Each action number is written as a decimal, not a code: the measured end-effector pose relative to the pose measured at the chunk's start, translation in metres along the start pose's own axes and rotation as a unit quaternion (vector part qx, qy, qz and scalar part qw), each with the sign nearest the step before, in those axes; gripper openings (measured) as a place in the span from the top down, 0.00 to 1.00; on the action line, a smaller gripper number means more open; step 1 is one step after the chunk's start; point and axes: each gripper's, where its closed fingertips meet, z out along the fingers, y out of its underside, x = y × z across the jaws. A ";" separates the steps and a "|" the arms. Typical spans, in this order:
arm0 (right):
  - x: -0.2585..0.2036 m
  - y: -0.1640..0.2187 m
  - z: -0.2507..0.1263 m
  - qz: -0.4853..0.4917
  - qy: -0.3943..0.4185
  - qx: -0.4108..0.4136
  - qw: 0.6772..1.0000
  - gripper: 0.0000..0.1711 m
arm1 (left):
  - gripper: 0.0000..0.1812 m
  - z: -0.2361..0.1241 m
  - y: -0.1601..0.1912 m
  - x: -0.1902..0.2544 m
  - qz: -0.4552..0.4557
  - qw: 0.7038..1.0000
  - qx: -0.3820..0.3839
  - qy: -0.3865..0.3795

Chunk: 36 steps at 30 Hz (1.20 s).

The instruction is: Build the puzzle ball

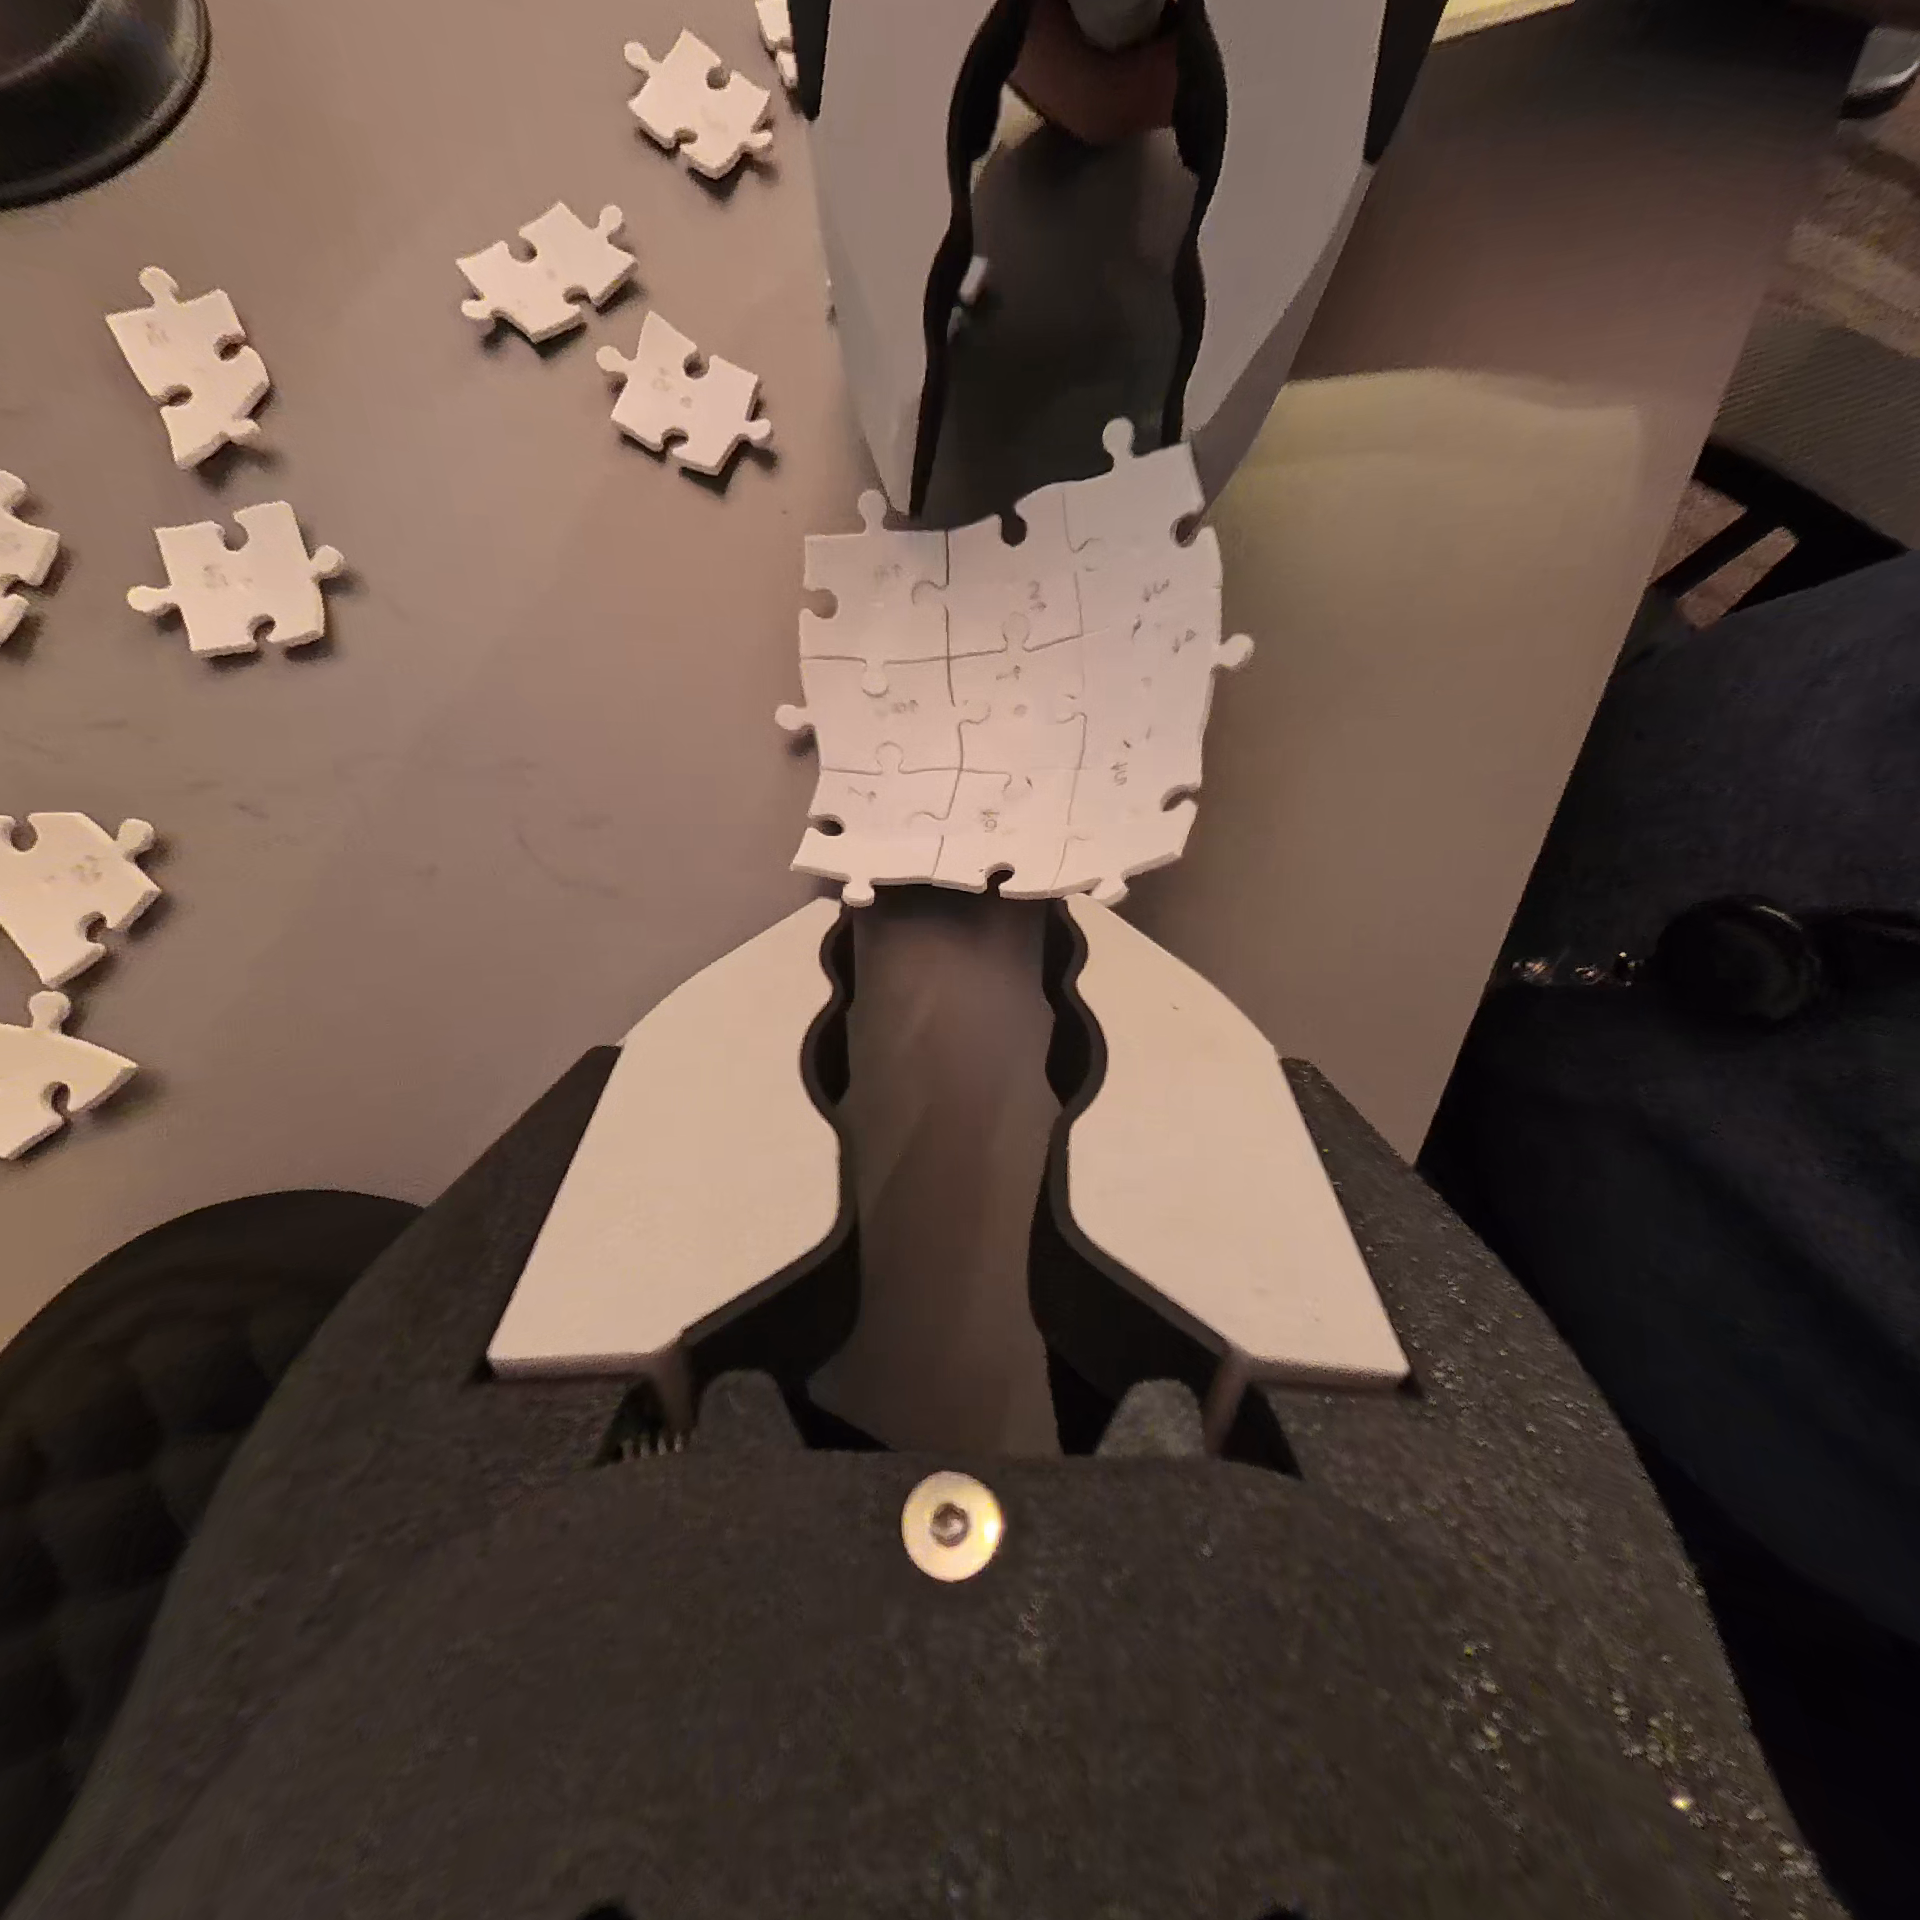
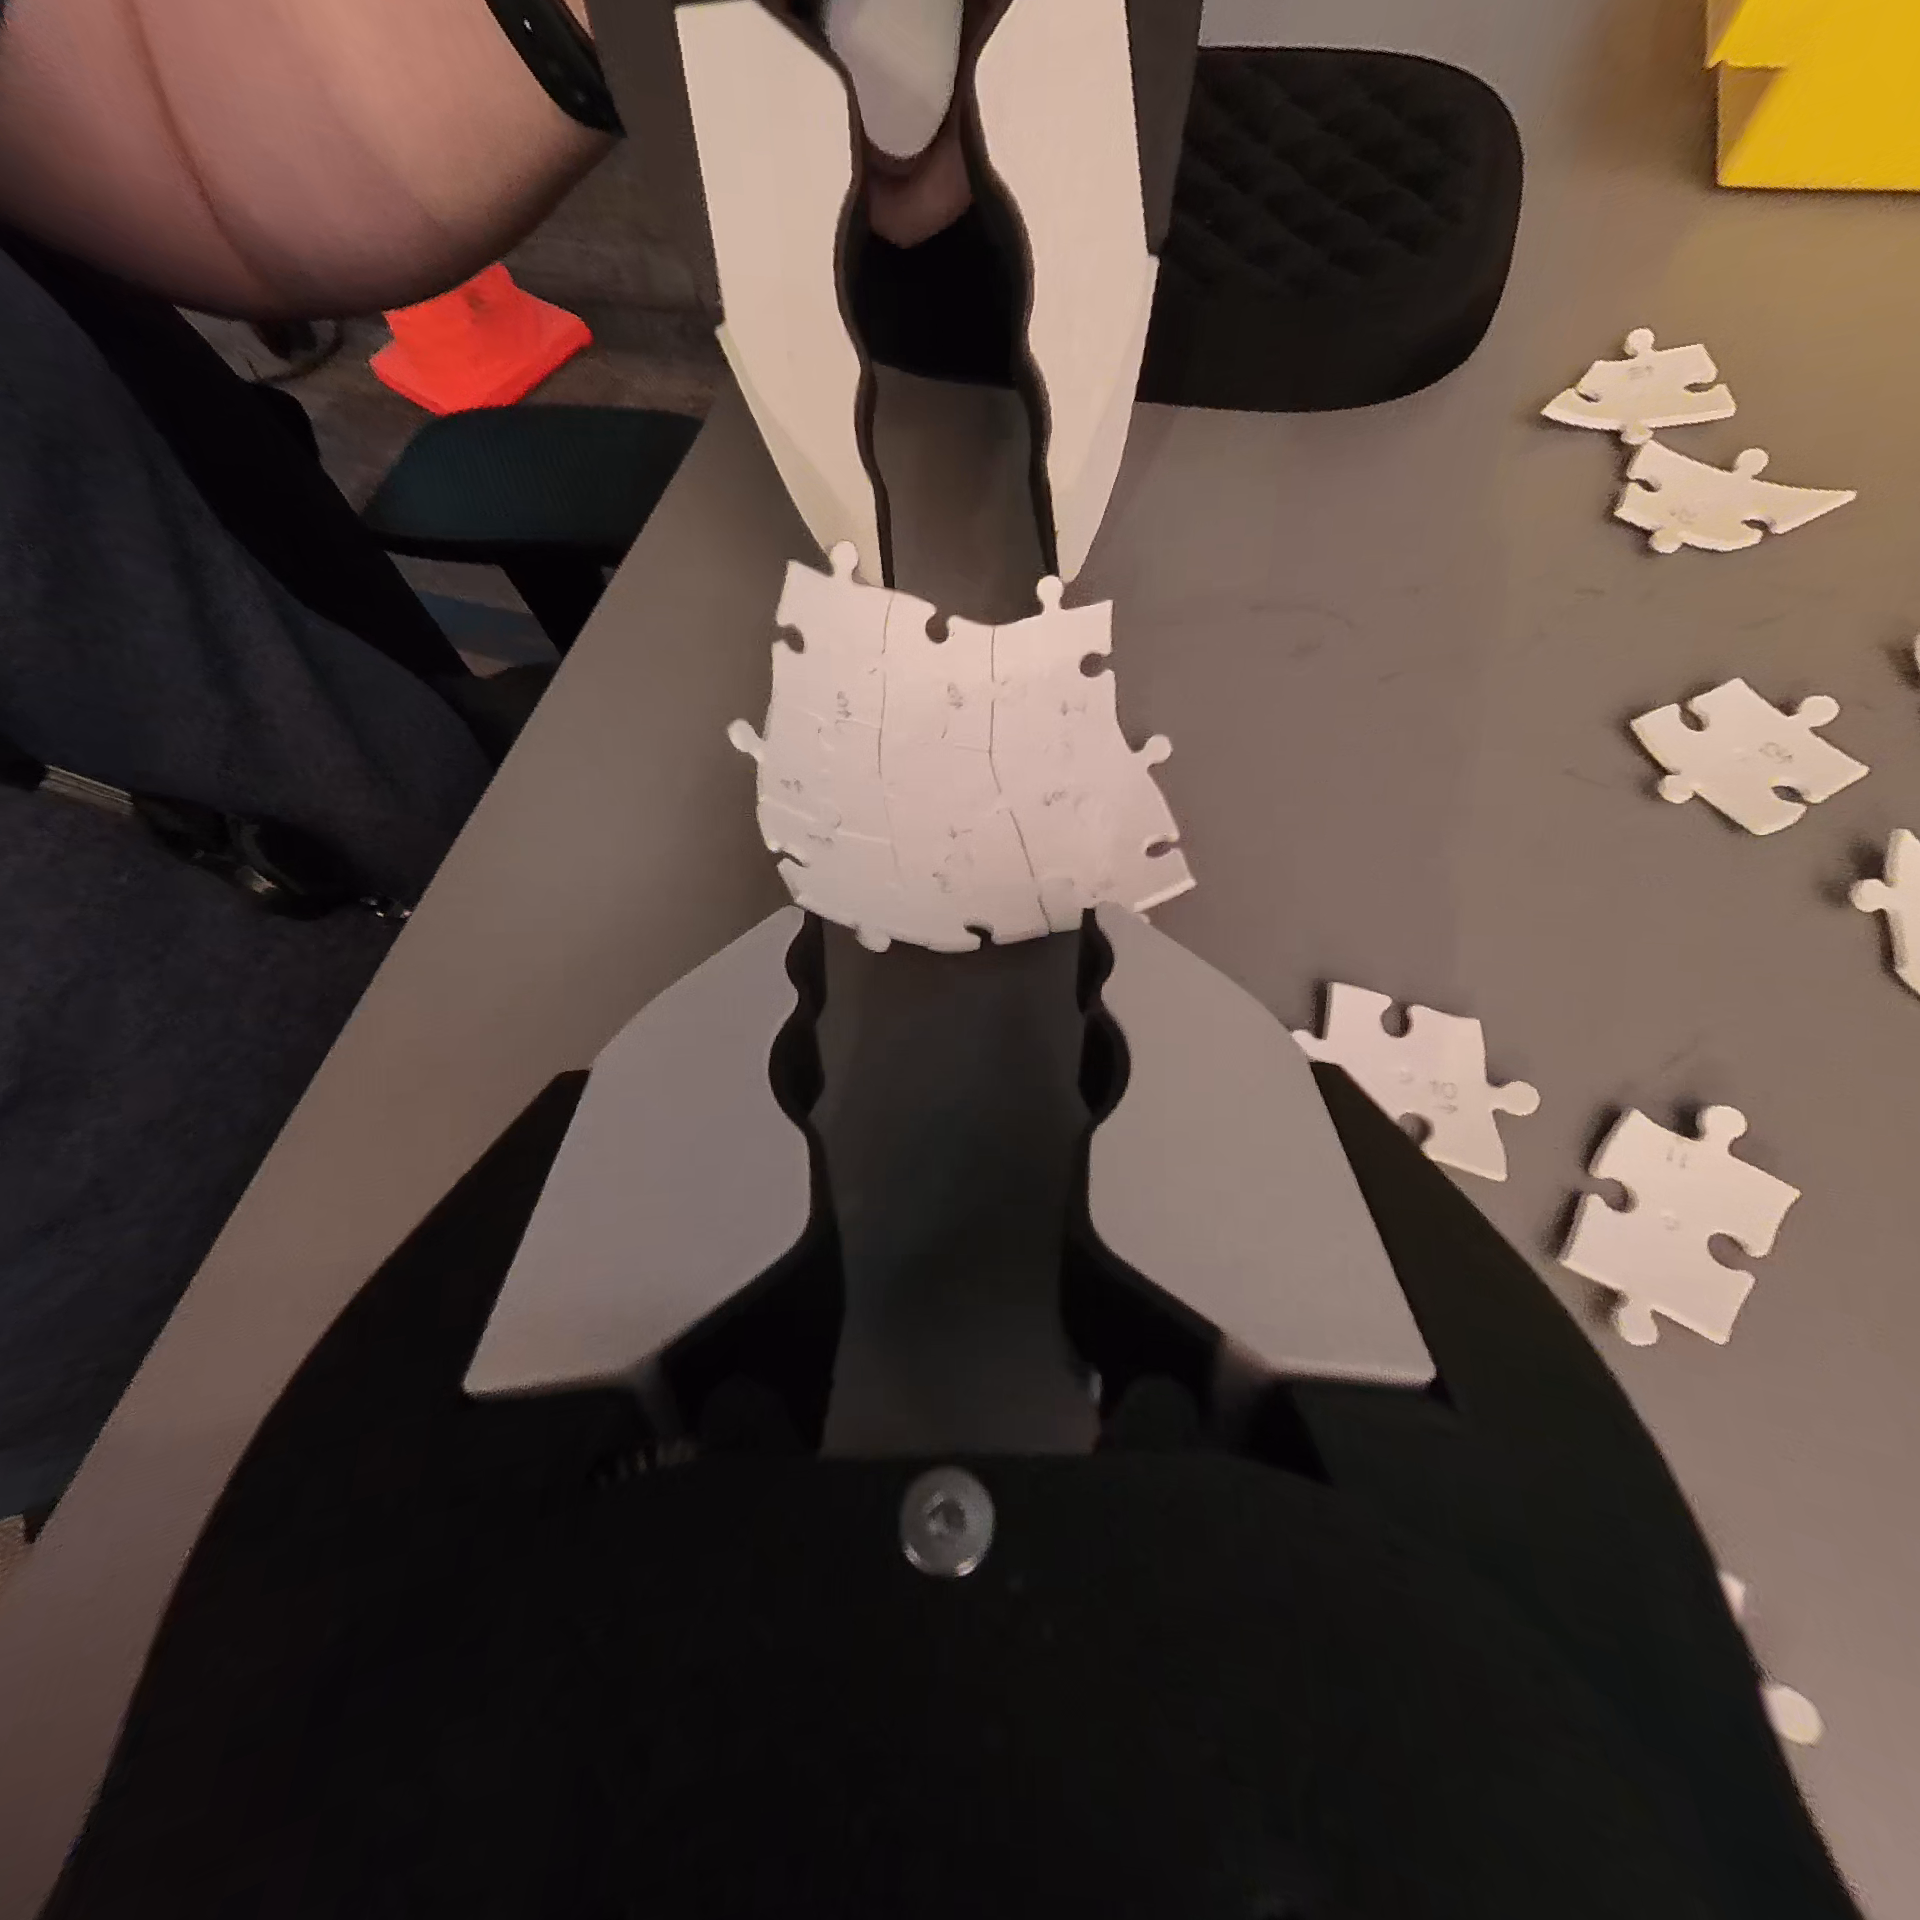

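Observation:
A curved white patch of several joined puzzle pieces (image 1: 1003, 707) lies between the two grippers, near the table edge; it also shows in the right wrist view (image 2: 961, 790). My left gripper (image 1: 956, 914) is open, its fingertips at the patch's near edge. My right gripper (image 2: 951, 925) is open, its fingertips at the opposite edge. Each gripper shows across the patch in the other's view: the right one (image 1: 1055, 499) and the left one (image 2: 961, 566). I cannot tell whether the patch rests on the table or on the fingertips. Loose white pieces (image 1: 223, 577) lie scattered on the grey table (image 1: 468, 727), also in the right wrist view (image 2: 1751, 769).
A black quilted pad (image 2: 1330, 218) lies behind the left gripper. A dark round object (image 1: 83, 83) sits at the far corner. A yellow box (image 2: 1818, 94) stands at the back. The table edge (image 1: 1558, 831) runs close by, with a person's dark-clothed leg (image 1: 1714, 1039) beyond it. An orange object (image 2: 478, 343) lies on the floor.

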 end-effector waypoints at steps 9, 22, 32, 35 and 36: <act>-0.004 -0.006 -0.003 0.008 -0.013 0.025 1.000 0.73 | 0.82 -0.004 -0.004 -0.002 -0.016 1.000 0.020 0.011; -0.029 -0.013 -0.002 -0.057 -0.060 0.037 0.996 0.94 | 0.84 -0.009 -0.009 -0.003 -0.034 0.998 0.044 0.026; -0.020 -0.044 -0.026 0.065 -0.130 0.100 0.984 0.98 | 0.84 -0.039 -0.022 -0.012 -0.053 0.991 0.119 0.012; -0.015 -0.047 -0.032 0.108 -0.161 0.102 0.976 0.98 | 0.84 -0.044 -0.020 -0.012 -0.055 0.991 0.124 0.004; -0.014 -0.048 -0.034 0.122 -0.174 0.103 0.972 0.98 | 0.84 -0.045 -0.019 -0.011 -0.056 0.990 0.126 0.003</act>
